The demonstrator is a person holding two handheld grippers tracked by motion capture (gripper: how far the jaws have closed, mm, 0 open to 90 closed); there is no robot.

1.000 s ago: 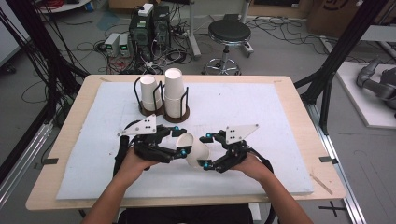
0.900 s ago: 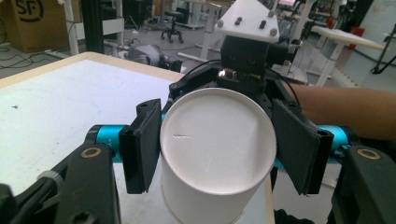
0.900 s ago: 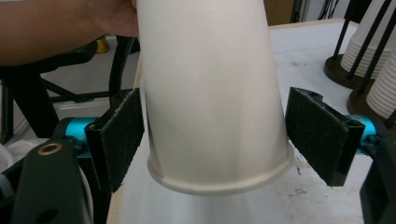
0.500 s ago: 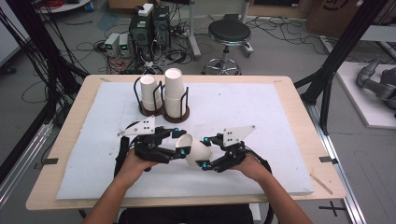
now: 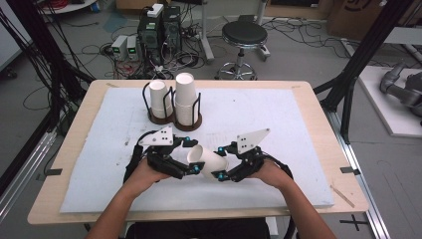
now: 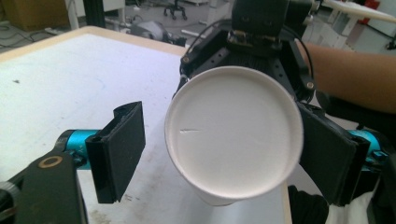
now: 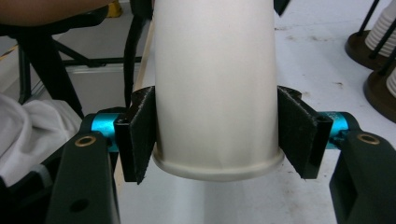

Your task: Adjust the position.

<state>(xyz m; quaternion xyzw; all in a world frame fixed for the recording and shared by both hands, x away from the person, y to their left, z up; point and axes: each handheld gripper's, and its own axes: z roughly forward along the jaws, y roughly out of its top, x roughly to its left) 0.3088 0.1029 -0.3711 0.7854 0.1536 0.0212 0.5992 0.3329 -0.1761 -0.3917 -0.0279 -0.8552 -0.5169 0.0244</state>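
My left gripper (image 5: 191,157) sits at nine o'clock of the paper cup (image 5: 208,160), and its jaws have just been opening: in the left gripper view they stand wide, the left pad clear of the cup's (image 6: 233,135) rim, the right one so close behind the rim that I cannot tell whether it touches. The cup lies on its side between my two hands above the near middle of the white mat (image 5: 278,119), mouth toward my left. At three o'clock my right gripper (image 5: 222,162) clamps the cup near its base; in the right gripper view both pads press on its (image 7: 215,88) wall, and the cup's far end runs off the top edge. At twelve o'clock, toward the far edge, stands the cup rack (image 5: 171,117) with its stacks, cut off at the right border of the right gripper view.
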